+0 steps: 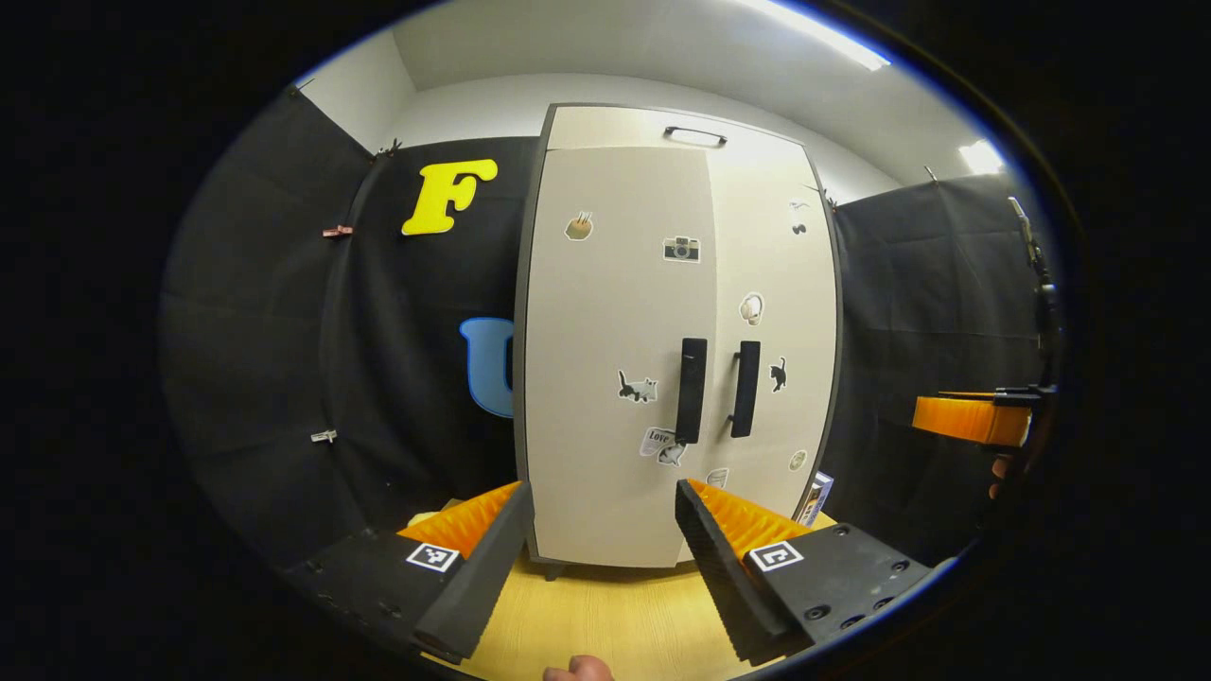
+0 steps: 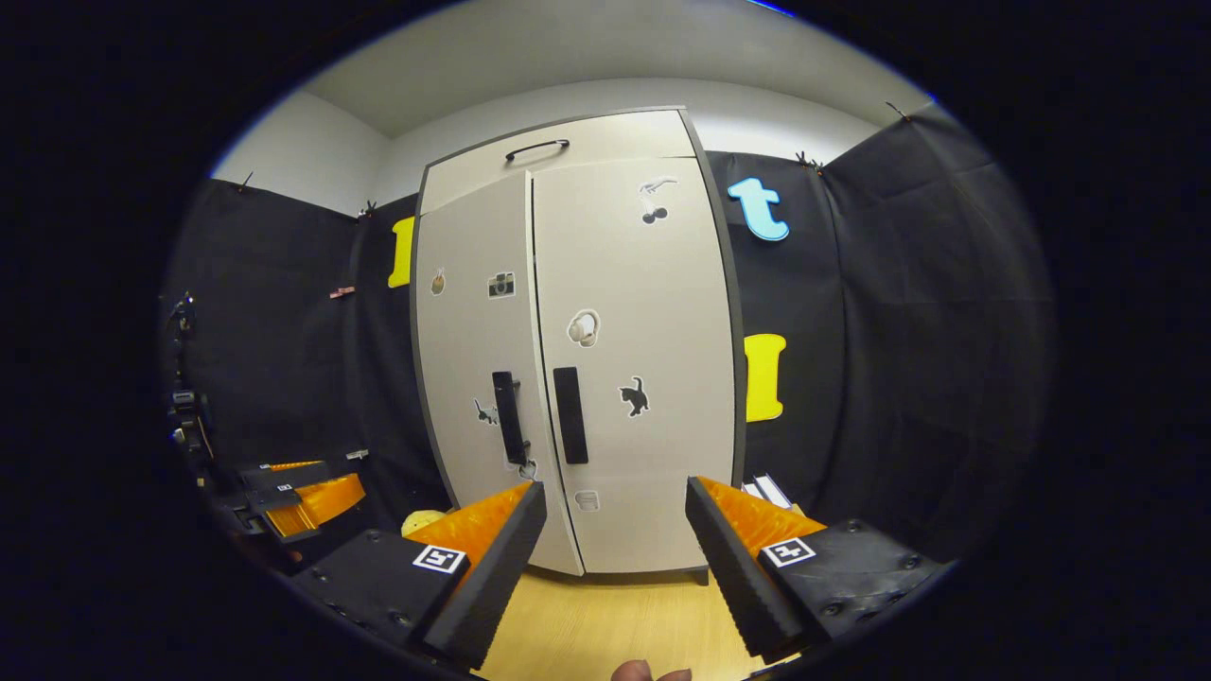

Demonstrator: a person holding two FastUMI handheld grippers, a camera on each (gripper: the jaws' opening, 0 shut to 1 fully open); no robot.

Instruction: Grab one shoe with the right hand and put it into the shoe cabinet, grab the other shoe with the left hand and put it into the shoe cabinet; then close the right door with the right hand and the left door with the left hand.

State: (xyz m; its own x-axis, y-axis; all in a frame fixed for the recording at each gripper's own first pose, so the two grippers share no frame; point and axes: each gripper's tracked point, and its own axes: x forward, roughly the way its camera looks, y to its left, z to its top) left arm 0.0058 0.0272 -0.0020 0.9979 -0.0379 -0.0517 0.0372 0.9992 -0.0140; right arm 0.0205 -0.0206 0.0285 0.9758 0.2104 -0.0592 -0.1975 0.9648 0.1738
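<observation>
Looks like a staged recording booth, not a real home: black cloth walls (image 1: 937,312) clipped up around a sticker-covered beige two-door cabinet (image 1: 615,331) mid-frame, on a light wooden tabletop (image 2: 605,624).

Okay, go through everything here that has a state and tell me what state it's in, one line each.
Left door: closed.
Right door: closed.
Shoe cabinet: upright on the wooden floor, shut.
Left gripper: open, holding nothing.
Right gripper: open, holding nothing.

Only readable bit is showing on the shoe cabinet's left door (image 1: 615,359): a small sticker (image 1: 662,443) down by the handle (image 1: 691,390) is saying "Love". Rest are just pictures.
</observation>
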